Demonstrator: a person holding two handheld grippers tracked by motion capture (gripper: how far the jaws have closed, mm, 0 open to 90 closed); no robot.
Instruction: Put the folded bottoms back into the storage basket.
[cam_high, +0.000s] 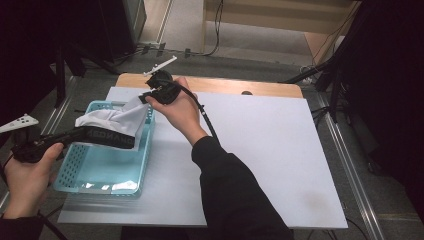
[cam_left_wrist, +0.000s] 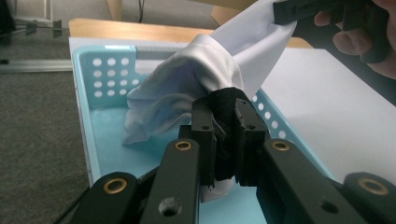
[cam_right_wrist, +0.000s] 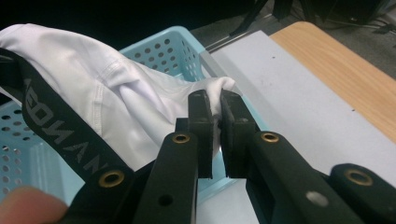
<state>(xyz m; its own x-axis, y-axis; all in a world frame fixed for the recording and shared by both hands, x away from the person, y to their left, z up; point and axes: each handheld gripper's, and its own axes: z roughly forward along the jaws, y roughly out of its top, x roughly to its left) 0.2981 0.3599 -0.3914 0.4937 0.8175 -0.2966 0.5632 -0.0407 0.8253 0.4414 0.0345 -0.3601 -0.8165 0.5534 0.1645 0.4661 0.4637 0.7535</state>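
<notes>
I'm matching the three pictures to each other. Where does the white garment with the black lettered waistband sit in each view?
High view: white garment left of centre, held over the blue basket.
Left gripper view: centre, rising to the upper right.
Right gripper view: upper left, waistband running down to the lower left.
Shared landmark: the perforated blue basket beneath it.

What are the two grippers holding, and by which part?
Both hold the white garment over the basket: left gripper on its black waistband, right gripper on a white fabric edge.
</notes>
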